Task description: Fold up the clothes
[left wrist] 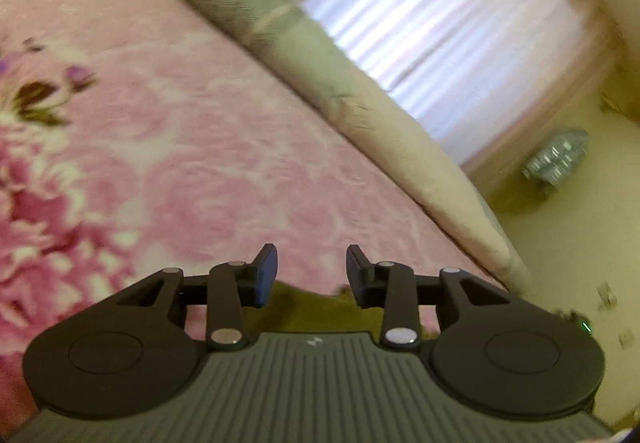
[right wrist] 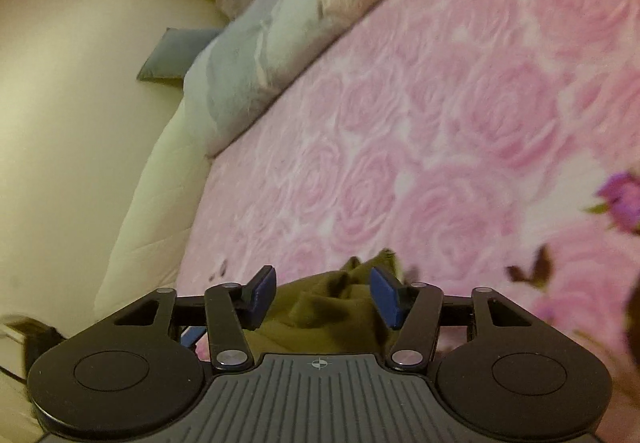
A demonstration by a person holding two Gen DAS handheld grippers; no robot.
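left gripper (left wrist: 311,275) agape, right gripper (right wrist: 323,297) too (tilted down)

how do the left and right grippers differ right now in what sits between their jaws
The right gripper has bunched olive cloth rising between its jaws; the left gripper shows only a low edge of olive cloth beneath its gap. The right gripper's jaws stand wider apart than the left gripper's. Shared: on both, the pads do not press the cloth, and both hang over the pink blanket.
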